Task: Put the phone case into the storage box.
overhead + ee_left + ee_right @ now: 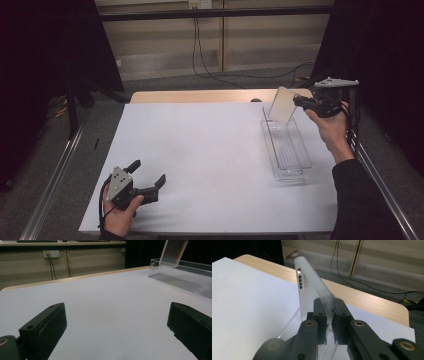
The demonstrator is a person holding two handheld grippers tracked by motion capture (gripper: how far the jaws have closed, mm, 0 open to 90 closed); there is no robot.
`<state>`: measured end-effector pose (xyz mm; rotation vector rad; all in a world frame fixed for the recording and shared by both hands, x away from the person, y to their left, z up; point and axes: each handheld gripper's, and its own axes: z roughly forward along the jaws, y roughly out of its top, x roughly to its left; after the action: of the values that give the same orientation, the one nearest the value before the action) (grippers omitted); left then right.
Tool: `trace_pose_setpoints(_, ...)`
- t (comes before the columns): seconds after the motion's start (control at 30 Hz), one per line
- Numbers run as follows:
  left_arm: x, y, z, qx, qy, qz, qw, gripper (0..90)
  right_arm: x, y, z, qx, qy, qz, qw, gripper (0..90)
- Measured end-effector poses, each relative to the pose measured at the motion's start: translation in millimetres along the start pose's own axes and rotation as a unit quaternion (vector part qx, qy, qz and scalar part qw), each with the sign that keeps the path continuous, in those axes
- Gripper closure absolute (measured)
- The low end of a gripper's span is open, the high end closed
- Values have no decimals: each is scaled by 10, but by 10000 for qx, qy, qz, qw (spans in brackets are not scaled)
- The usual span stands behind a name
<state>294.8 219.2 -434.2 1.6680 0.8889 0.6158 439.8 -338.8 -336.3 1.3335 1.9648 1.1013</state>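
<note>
my right gripper [327, 326] pinches the frosted phone case [282, 105] above the clear tray [300, 155] | my left gripper [147, 180] rests wide, empty | advice: lower the case level, gently

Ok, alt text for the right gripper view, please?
The right gripper pinches a frosted translucent phone case by its edge, holding it upright above a clear plastic tray. White table cover and wooden table edge lie behind.

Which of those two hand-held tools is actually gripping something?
The right tool, up at the table's far right. Its jaws pinch a frosted clear phone case above the clear tray. The left tool rests open, holding nothing.
</note>
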Motion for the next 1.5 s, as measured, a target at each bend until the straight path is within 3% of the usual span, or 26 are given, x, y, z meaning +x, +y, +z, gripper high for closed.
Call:
trace_pose_setpoints(0.67,-4,-13,45,105,-22,23,9999,25,1,-65,314,381,-51,-312,9988,822)
trace_pose_setpoints(1.5,6,-16,52,133,-9,106,9999,25,34,-71,534,469,-245,-304,9981,823)
